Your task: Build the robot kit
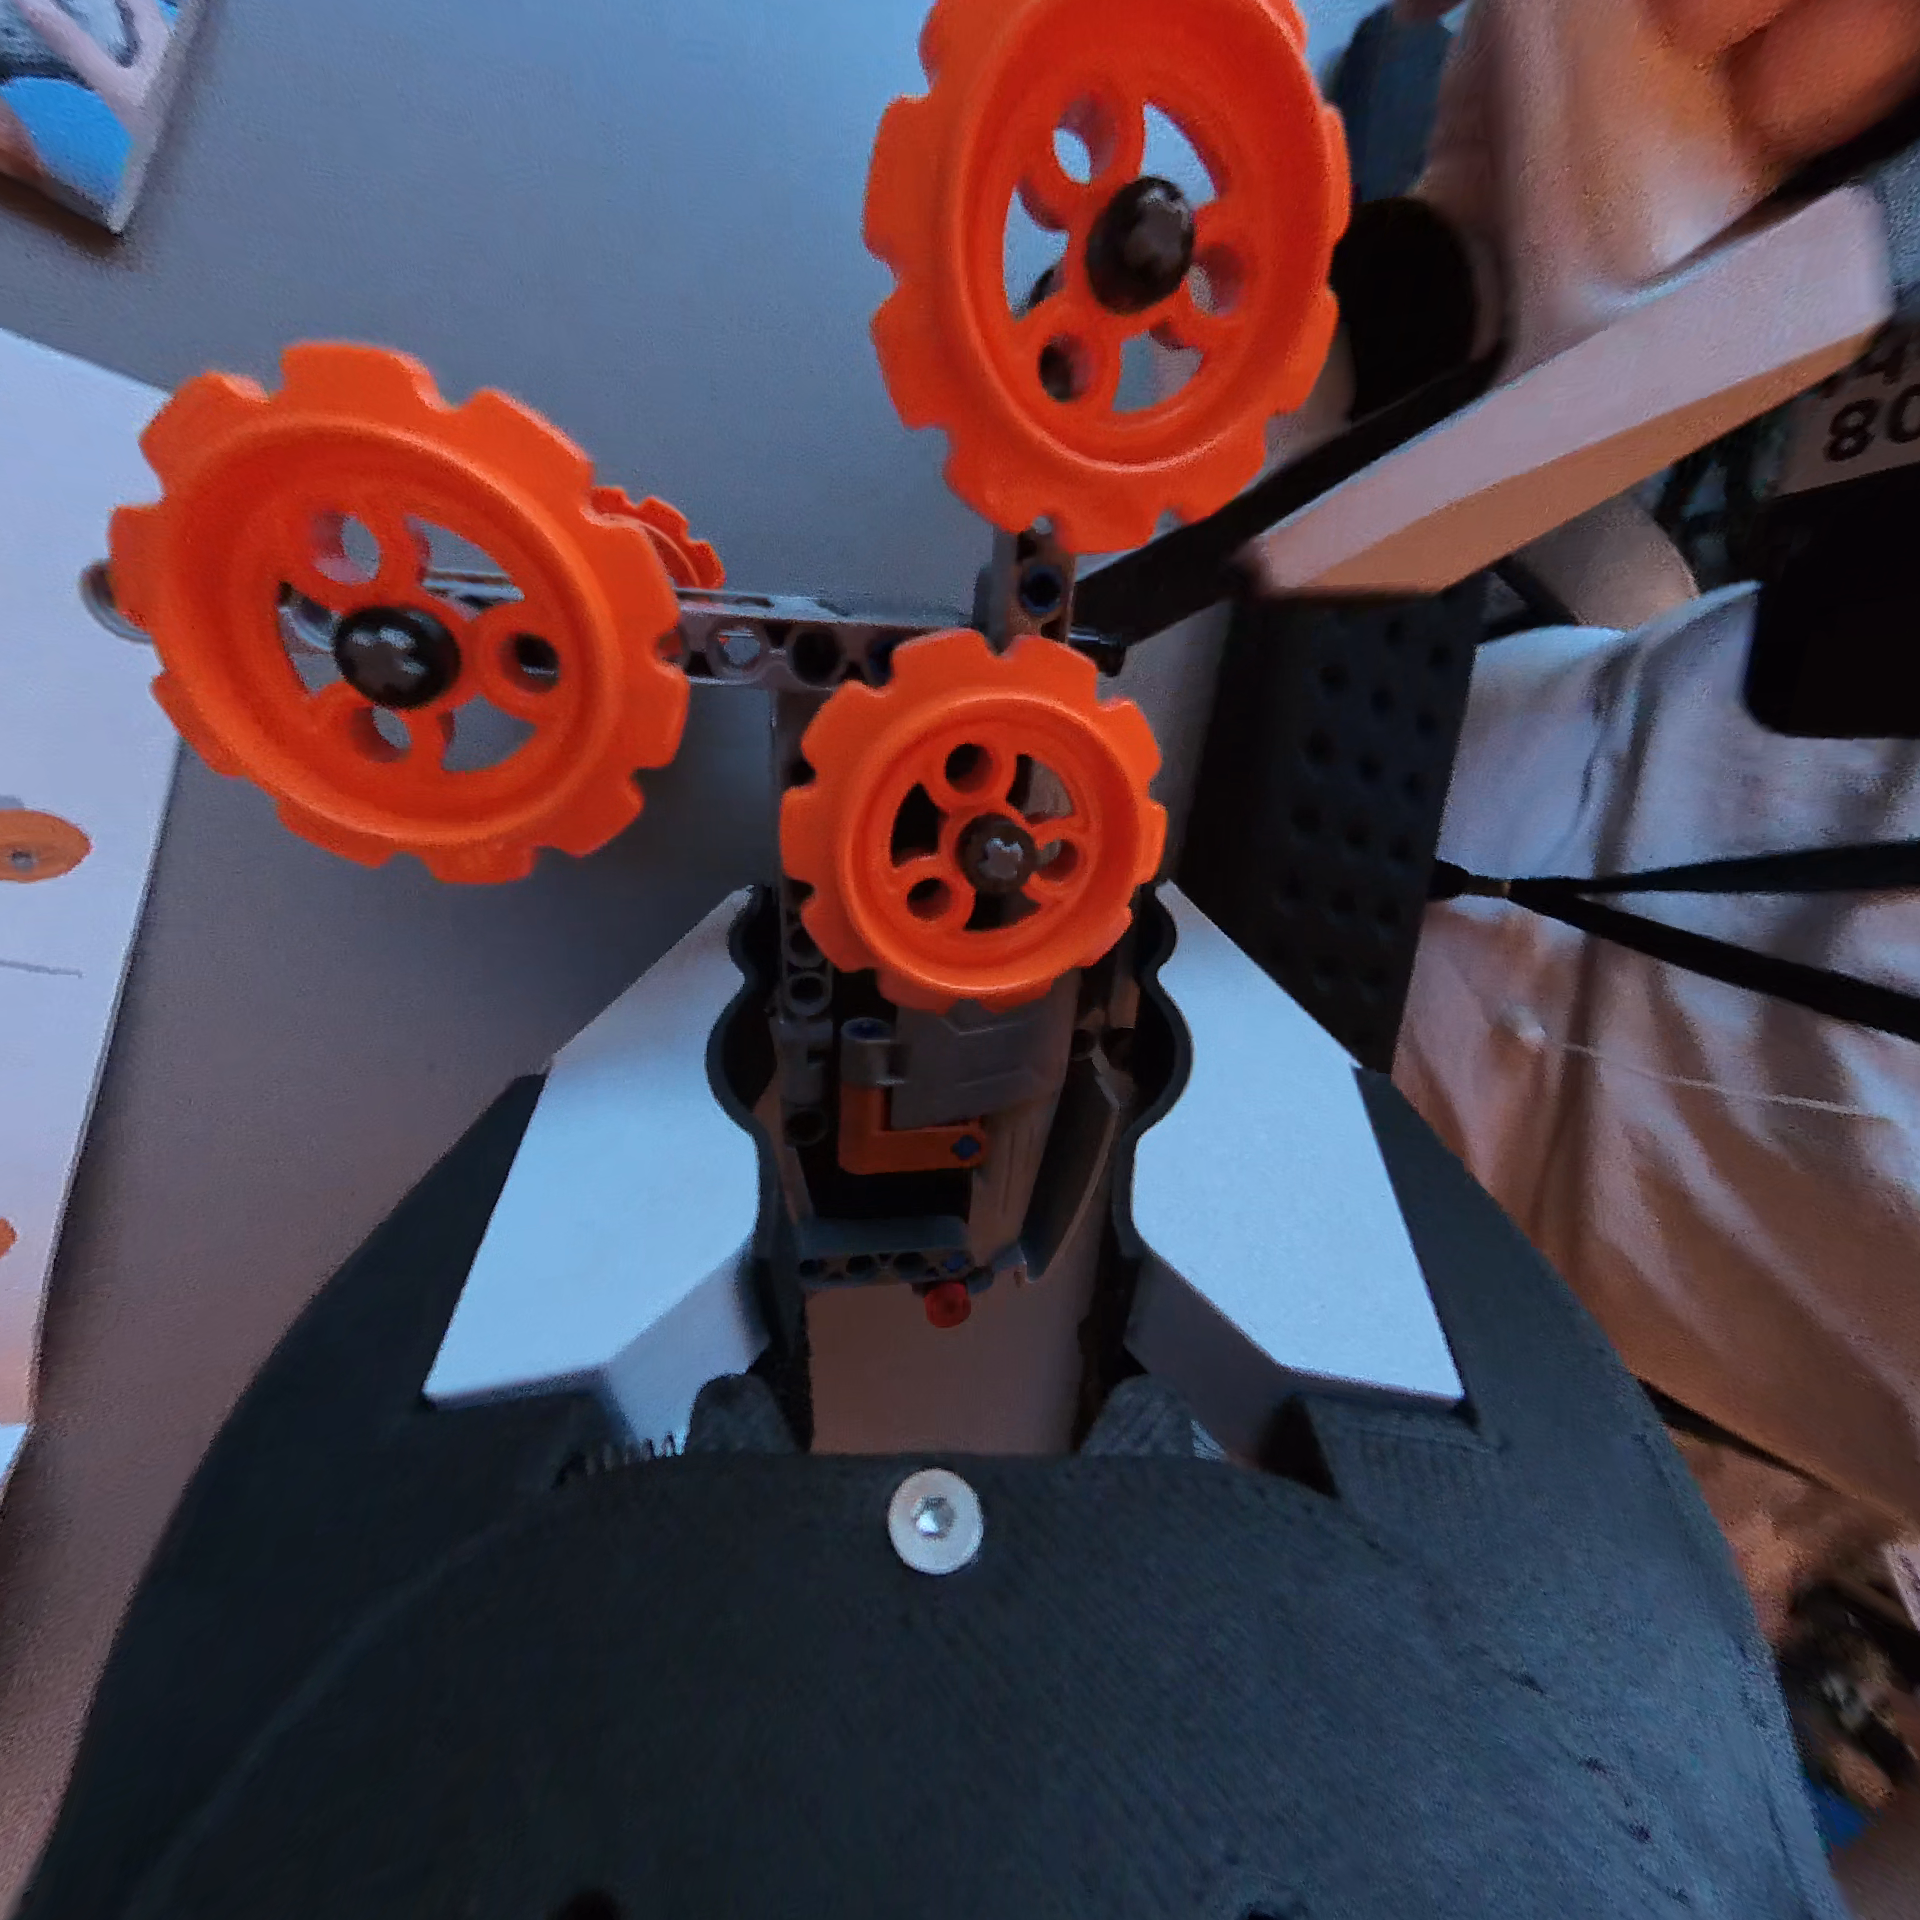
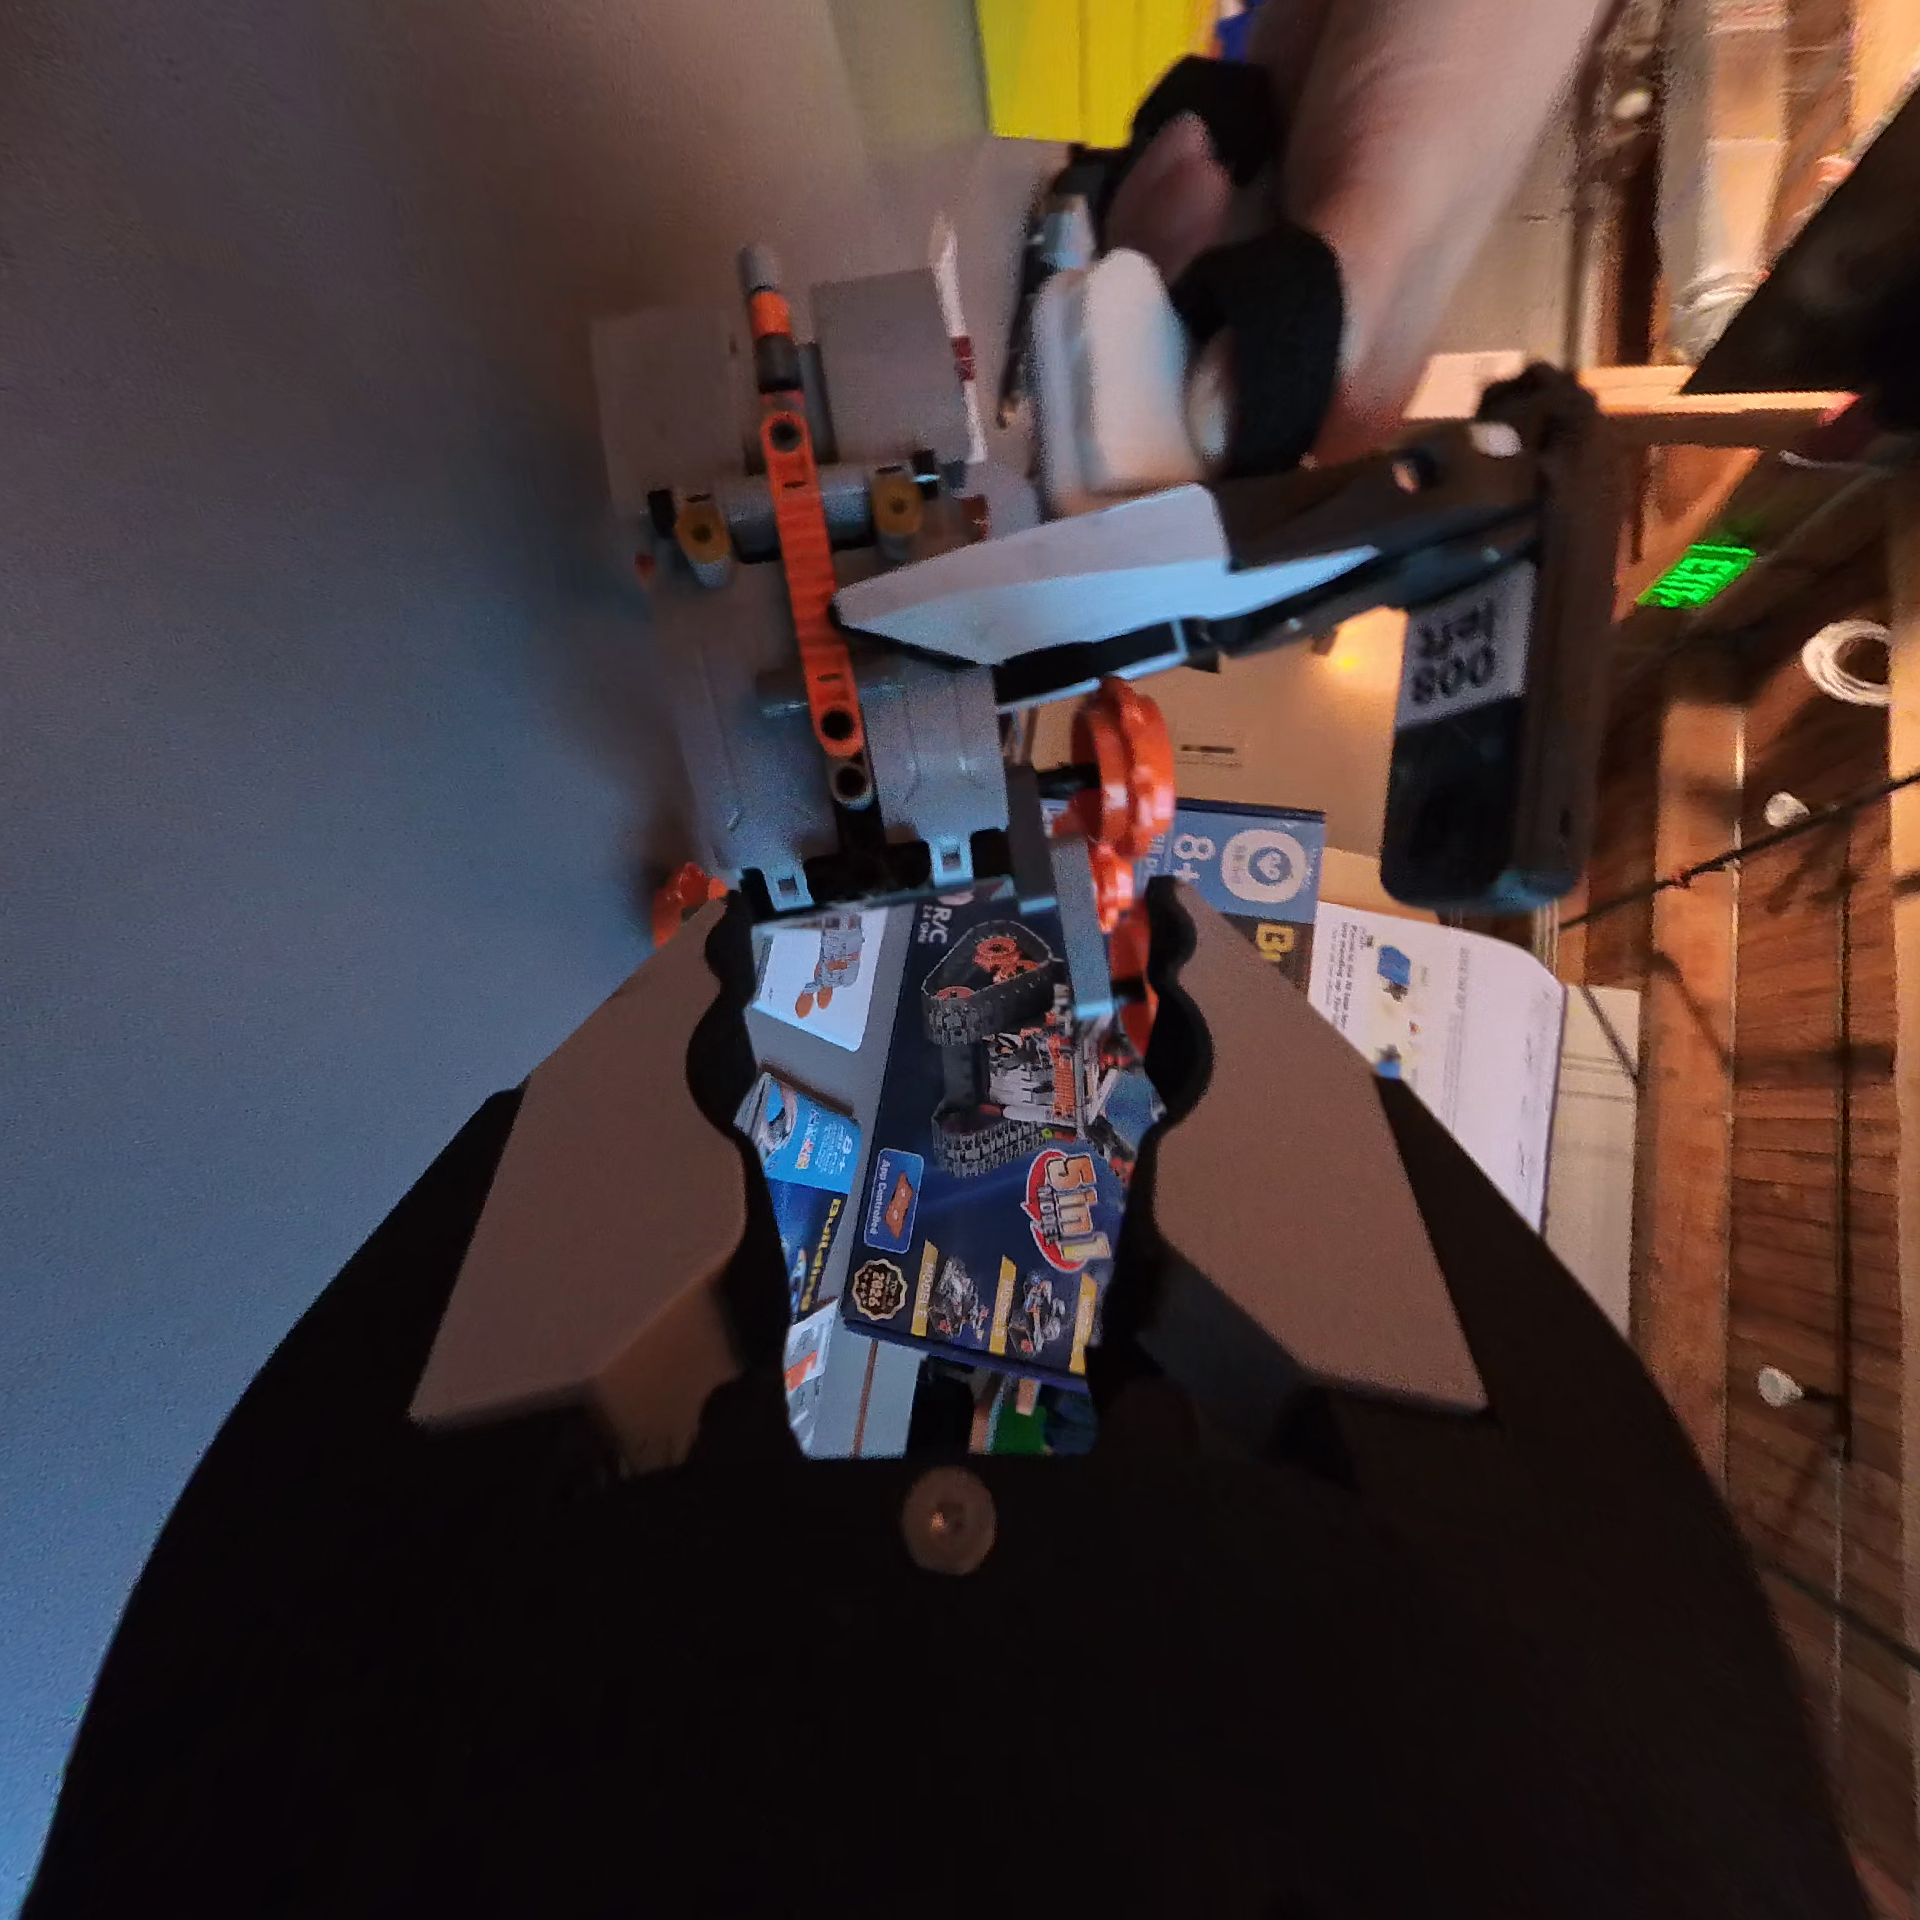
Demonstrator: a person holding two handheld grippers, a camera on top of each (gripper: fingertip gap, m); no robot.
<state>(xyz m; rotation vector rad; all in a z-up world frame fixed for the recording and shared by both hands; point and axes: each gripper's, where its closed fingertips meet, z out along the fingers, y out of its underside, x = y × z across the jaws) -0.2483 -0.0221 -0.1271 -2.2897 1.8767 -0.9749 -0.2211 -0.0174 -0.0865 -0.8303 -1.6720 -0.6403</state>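
1. Closest to the left lens, the left gripper (image 1: 951, 935) is clamping the grey body of a brick-built model (image 1: 935, 1122); its jaws are closing on both flanks of that body, and the model is riding in the air above the desk (image 1: 623, 260).
2. Three orange toothed wheels are sitting on black hubs on the model's grey beams: a small wheel (image 1: 977, 821) just past the fingertips, a large left wheel (image 1: 395, 623) and a large upper wheel (image 1: 1107, 260). A further bit of orange is peeking out behind the left wheel; what it is I cannot tell.
3. In the right wrist view, the right gripper (image 2: 951, 914) is standing with its jaws apart, and a thin grey beam (image 2: 1081, 935) of the model is lying between the tips, close to one finger. Whether the finger is touching it is unclear, but nothing is being pinched.
4. An orange beam (image 2: 810, 582) is running across the far side of the model, where the other gripper's white finger is pressing in.
5. Beyond the model, a dark blue printed box (image 2: 997, 1143) is lying on the desk, with a white leaflet (image 2: 1444, 1060) beside it.
6. A white sheet (image 1: 62, 623) is covering the desk's left edge, and a person's pale clothing (image 1: 1662, 1039) is crowding the right side; bare desk is showing between them, under the wheels.
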